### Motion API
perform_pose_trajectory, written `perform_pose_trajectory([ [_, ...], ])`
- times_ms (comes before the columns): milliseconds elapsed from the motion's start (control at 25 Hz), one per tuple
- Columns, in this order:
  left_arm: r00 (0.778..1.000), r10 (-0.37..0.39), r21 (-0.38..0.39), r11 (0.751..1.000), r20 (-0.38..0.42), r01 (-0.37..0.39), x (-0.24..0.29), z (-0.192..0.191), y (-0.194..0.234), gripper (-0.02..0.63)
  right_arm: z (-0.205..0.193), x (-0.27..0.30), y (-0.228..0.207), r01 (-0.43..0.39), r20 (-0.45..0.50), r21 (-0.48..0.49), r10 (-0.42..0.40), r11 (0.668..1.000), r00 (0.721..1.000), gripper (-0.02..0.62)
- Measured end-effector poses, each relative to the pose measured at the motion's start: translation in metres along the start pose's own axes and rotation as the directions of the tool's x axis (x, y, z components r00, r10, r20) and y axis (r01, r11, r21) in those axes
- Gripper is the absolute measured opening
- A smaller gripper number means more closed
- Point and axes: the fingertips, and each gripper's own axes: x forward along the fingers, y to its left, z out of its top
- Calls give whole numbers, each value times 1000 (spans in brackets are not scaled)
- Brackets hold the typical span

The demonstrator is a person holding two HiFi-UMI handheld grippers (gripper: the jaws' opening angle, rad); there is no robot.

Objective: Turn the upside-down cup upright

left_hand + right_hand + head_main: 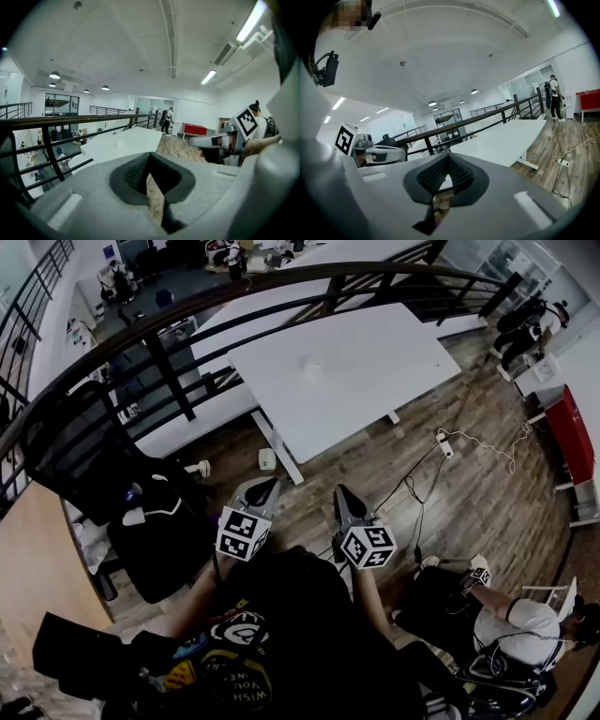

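The left gripper (261,491) is at 9 o'clock of the right gripper (345,498). From them, the white rectangular table (375,381) lies at 12 o'clock, with a small clear cup (305,362) on it. The black metal railing (187,310) runs behind the table. The black mesh office chair (84,456) stands at 9 o'clock and the red metal cabinet (572,432) at 3 o'clock.

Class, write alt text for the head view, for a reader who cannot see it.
Seen from above, the left gripper and right gripper are held side by side, jaws shut, aimed at a white table on a wood floor. A dark railing curves past it; a seated person is at lower right.
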Motion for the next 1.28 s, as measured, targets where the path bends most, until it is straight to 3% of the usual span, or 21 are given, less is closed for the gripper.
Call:
perform_pose_trajectory([
  [160,1000,-16,-58,998,-1,16,-2,-11,23,5,-5,15,12,17,-13,4,-17,1000,1000,2],
  [480,997,-37,-41,999,-66,34,33,-20,46,5,-21,58,-3,19,-73,57,-15,998,997,2],
  [720,993,-52,-36,998,-103,49,111,-9,77,5,-9,126,-54,-12,-90,64,18,998,996,2],
  [880,992,-63,-30,998,-110,60,175,4,97,5,2,178,-93,-66,-111,16,67,998,992,2],
  [1080,991,-3,-88,996,-131,-9,243,2,127,5,-3,248,-145,-122,-173,-61,110,991,979,2],
  [1280,987,64,-122,989,-150,-83,296,-1,172,5,-17,323,-189,-118,-213,-110,93,987,973,2],
])
